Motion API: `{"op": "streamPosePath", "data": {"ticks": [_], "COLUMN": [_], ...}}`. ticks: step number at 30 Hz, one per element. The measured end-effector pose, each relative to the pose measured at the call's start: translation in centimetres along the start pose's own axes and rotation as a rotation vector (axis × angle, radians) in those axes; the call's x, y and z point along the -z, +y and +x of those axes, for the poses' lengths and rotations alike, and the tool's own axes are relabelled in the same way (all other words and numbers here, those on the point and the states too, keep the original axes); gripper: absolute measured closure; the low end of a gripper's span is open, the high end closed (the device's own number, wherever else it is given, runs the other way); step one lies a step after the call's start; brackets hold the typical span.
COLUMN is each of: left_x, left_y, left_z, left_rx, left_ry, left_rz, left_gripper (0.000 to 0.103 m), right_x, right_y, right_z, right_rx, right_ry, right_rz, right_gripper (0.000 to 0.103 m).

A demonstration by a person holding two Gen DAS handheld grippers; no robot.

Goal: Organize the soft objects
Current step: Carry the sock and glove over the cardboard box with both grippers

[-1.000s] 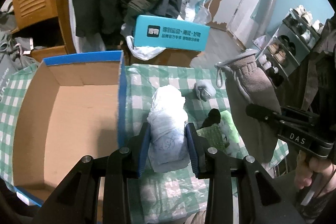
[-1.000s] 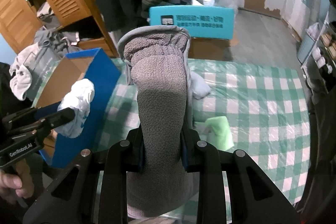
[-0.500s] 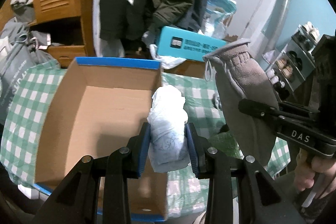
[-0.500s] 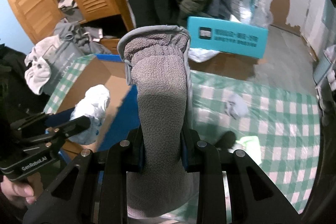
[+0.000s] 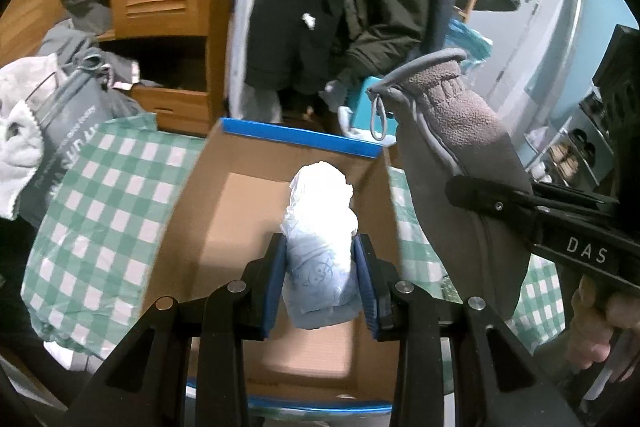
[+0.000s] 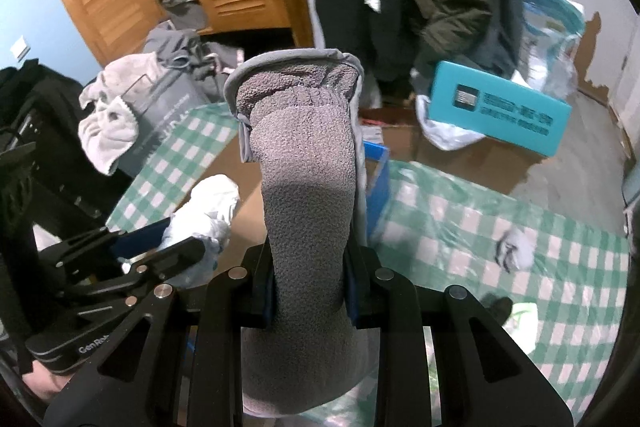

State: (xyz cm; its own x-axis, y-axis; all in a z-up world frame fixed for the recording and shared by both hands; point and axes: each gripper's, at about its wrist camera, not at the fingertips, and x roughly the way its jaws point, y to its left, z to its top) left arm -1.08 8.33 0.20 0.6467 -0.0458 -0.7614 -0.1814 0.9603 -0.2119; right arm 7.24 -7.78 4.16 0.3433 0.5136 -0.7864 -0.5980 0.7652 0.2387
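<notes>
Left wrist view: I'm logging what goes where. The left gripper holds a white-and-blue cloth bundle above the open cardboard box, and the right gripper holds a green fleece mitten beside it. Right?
Not quite: the fleece mitten is grey, not green, as the left wrist view shows. The rest stands: the left gripper holds the white-and-blue cloth bundle above the open cardboard box, and the right gripper holds the mitten beside it.

The tabletop (image 6: 460, 211) has a green and white checked cloth with clear plastic over it. An open cardboard box (image 5: 224, 227) with blue edges sits on its left part. To the right of the box, a small grey and white rolled sock (image 6: 516, 254) lies on the cloth. Nearer, at the right, lie a small dark thing (image 6: 498, 307) and a light green soft thing (image 6: 520, 325), just beside each other.
</notes>
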Motion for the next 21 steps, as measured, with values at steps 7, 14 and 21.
{"op": "streamPosePath", "data": {"ticks": [7,14,21], "left_x": [0.3,0.7,1.1], "left_y": [3.4,5.5,7.2], "left_z": [0.2,1.3,2.4], "left_rx": [-0.036,-0.045,-0.048], "left_ry": [0.007,0.036,0.075], "left_rz": [-0.059,-0.089,-0.132], "left_gripper": [0.069,0.069,0.068], "right_x": [-1.2,-1.6,-1.1], "right_y": [3.2,5.6,6.7], "right_z": [2.6,5.9,8.9], "right_rx": [-0.045,-0.073,-0.096], "right_ry": [0.037,0.096,0.166], "right_rz": [-0.022,-0.04,-0.043], "right_gripper": [0.078,0.078,0.078]}}
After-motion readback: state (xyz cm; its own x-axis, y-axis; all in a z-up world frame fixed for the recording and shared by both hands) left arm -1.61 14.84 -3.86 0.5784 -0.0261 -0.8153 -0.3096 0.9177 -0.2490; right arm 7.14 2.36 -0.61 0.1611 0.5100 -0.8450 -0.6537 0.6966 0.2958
